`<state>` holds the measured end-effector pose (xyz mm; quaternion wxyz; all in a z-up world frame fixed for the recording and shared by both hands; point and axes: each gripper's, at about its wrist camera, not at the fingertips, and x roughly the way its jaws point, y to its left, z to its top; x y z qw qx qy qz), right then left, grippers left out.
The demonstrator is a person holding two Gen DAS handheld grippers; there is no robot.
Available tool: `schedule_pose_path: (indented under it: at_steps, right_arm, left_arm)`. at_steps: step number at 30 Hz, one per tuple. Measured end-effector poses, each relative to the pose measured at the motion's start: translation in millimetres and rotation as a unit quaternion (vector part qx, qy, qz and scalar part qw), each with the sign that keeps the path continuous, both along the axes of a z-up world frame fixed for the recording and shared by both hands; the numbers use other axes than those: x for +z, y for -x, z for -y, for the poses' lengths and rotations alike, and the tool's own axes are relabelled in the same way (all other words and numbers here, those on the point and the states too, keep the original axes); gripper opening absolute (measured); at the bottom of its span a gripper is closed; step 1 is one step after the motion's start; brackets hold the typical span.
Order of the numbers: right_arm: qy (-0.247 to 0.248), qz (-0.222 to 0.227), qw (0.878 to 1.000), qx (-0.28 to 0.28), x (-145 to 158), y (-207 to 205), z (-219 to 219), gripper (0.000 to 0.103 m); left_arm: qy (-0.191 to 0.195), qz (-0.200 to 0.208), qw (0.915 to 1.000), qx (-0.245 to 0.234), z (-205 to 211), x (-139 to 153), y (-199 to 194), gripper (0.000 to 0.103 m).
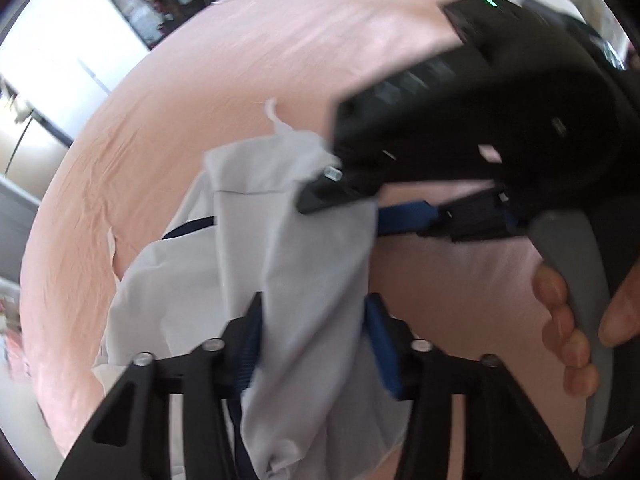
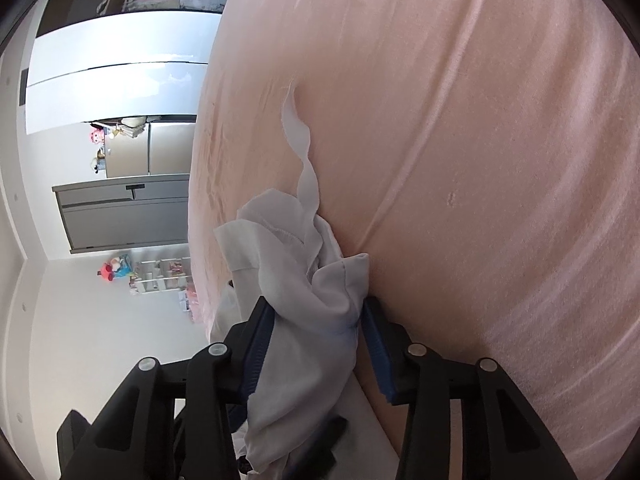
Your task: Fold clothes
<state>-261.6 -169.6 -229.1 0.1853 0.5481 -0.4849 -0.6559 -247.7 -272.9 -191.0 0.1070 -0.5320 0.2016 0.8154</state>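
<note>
White garment (image 1: pixel 304 264) bunched over pink sheet (image 1: pixel 168 128) — left gripper (image 1: pixel 314 340) jaws clamped on it, right gripper (image 2: pixel 316 344) likewise

Both wrist views close, along fingers (image 1: pixel 384 344) — shared: white garment (image 2: pixel 304 320), pink sheet (image 2: pixel 480 160).

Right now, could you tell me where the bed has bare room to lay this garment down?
The pink sheet lies bare beyond and to the right of the white garment. It is crowded near both grippers, left and right, each shut on bunched cloth, close together.
</note>
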Motion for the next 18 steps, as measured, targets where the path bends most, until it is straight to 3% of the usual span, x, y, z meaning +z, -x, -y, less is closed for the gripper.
schedule_pose_path:
  at_steps: [2,8,11,18]
  right_arm:
    - [0.012,0.0,1.0,-0.002,-1,-1,0,0.024]
    - [0.024,-0.004,1.0,-0.002,-1,-2,-1,0.02]
    - [0.018,-0.014,1.0,-0.003,5,-3,-2,0.01]
    - [0.012,-0.049,0.999,0.014,31,4,6,0.008]
  left_arm:
    - [-0.017,-0.004,0.9998,0.012,4,0,1,0.032]
    - [-0.025,-0.017,0.9992,0.027,-1,-1,-2,0.019]
    - [-0.044,-0.02,0.9981,0.039,-2,0,-2,0.016]
    - [-0.079,-0.032,0.9949,0.055,-7,4,-6,0.014]
